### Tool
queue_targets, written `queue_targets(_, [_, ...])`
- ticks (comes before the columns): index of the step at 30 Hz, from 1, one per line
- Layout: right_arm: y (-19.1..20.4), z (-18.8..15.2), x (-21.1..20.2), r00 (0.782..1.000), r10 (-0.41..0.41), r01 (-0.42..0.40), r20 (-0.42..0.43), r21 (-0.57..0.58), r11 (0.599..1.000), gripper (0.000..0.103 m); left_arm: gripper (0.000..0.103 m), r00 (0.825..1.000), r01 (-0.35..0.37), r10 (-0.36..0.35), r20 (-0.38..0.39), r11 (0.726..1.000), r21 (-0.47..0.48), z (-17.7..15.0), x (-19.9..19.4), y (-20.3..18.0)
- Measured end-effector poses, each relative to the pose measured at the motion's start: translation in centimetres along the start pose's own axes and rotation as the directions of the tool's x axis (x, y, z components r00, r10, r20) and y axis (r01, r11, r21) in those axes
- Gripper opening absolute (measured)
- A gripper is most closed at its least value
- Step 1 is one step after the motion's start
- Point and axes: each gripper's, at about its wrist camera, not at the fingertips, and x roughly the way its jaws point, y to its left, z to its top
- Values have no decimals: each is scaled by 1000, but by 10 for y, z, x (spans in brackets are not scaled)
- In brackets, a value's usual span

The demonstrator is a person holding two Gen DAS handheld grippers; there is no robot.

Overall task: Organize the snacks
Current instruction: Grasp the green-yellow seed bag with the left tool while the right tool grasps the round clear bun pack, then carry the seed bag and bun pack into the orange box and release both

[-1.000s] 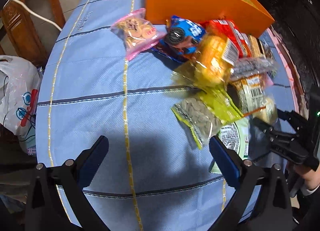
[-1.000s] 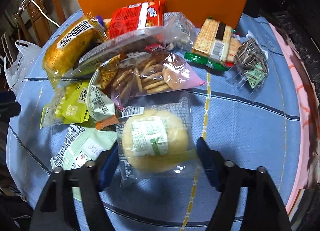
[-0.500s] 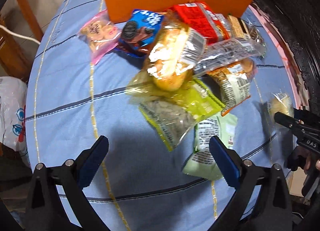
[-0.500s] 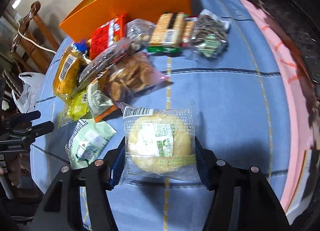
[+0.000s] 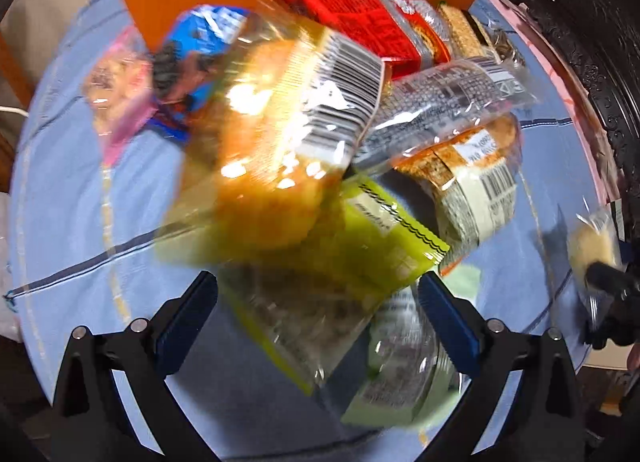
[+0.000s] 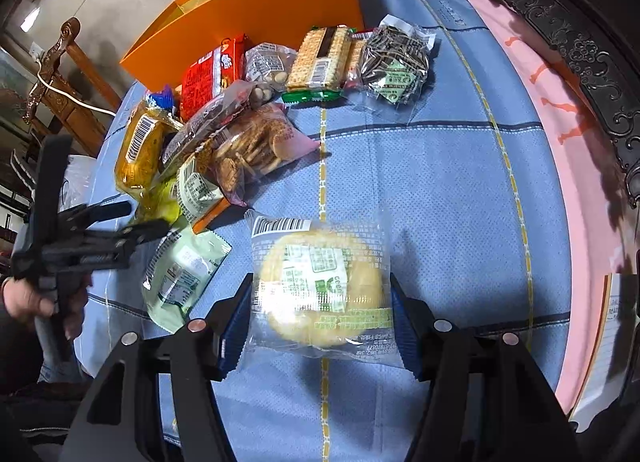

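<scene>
Right claw grips the round cake packet; orange box sits far left of it. Left claw hangs wide and empty over the yellow-green bag.

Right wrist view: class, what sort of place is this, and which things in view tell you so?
Most likely a room in a home, perhaps a dining room. A blue checked tablecloth covers the table, a carved wooden chair stands beside it, and packaged snacks such as a cracker pack lie before an orange box.
</scene>
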Motion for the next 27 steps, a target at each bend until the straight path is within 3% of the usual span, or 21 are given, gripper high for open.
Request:
queue_targets(2, [0,-1,0,1000,-1,1,-3,-3,1000,63,99,998,-55,55,12,998,14,2,8,-5])
queue_targets(5, [2,0,0,1000,2,-2,-3,-7,1000,63,93,998,-54,52,45,998,42,0,6,-7])
queue_targets(6, [3,1,0,1000,3,-3,-1,-9,1000,63,80,995,-62,57,76,996,59,-3,2,-7])
queue_targets(9, [7,4,0,1000,14,-14,1,-18,1000,63,56,992,-50,35,122,992,116,-11,-17,-11])
queue_targets(11, [11,6,0,1000,24,-24,1,-29,999,63,55,991,-54,40,128,993,109,-18,-29,-9])
queue_targets(20, [38,19,-3,996,85,-84,4,-83,993,63,54,986,44,-36,162,998,-46,-68,-85,38])
queue_targets(27, [65,33,-16,991,128,-121,37,-140,983,63,54,974,29,-12,228,997,-71,-77,-129,56])
